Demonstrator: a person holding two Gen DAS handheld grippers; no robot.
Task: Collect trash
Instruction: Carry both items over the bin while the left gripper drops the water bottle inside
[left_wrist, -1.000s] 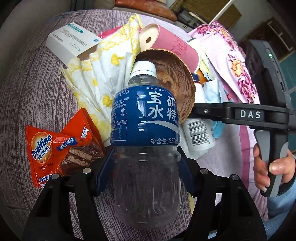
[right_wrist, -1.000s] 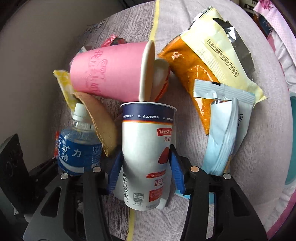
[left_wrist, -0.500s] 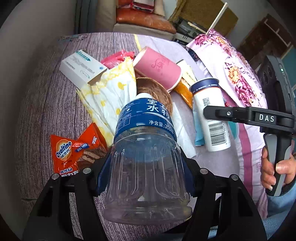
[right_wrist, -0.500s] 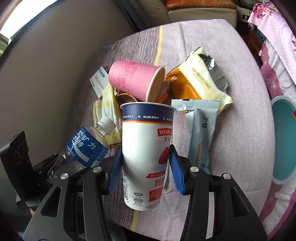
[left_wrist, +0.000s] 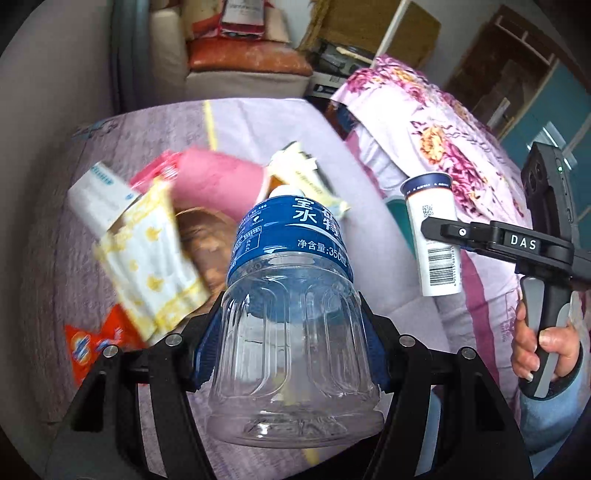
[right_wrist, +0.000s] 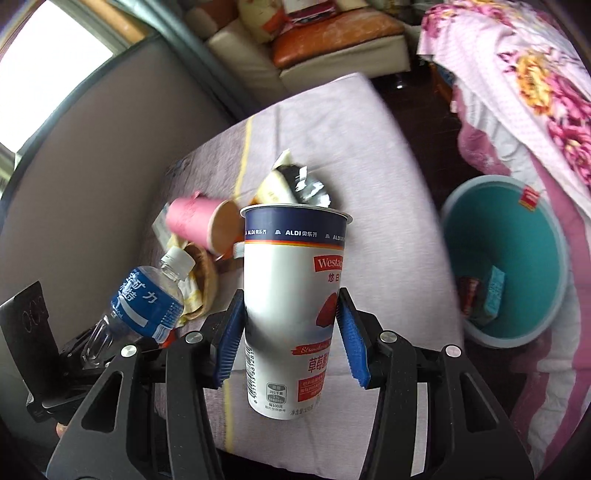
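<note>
Here the left gripper (left_wrist: 291, 343) is clamped on a clear plastic bottle (left_wrist: 291, 317) with a blue label, its blue pads pressing the ribbed sides, cap pointing away. To its right, the right gripper (right_wrist: 291, 332) grips a white yogurt cup (right_wrist: 295, 306) upright between its pads, above the near edge of the grey cushion (right_wrist: 351, 147). A pink paper cup (right_wrist: 192, 225) and a yellow wrapper (left_wrist: 151, 254) lie farther off on the cushion. A teal bin (right_wrist: 509, 258) stands on the floor, right of the cushion.

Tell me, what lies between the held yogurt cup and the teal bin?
Only bare purple bedcover separates the yogurt cup from the teal bin, seen in the right wrist view.
</note>
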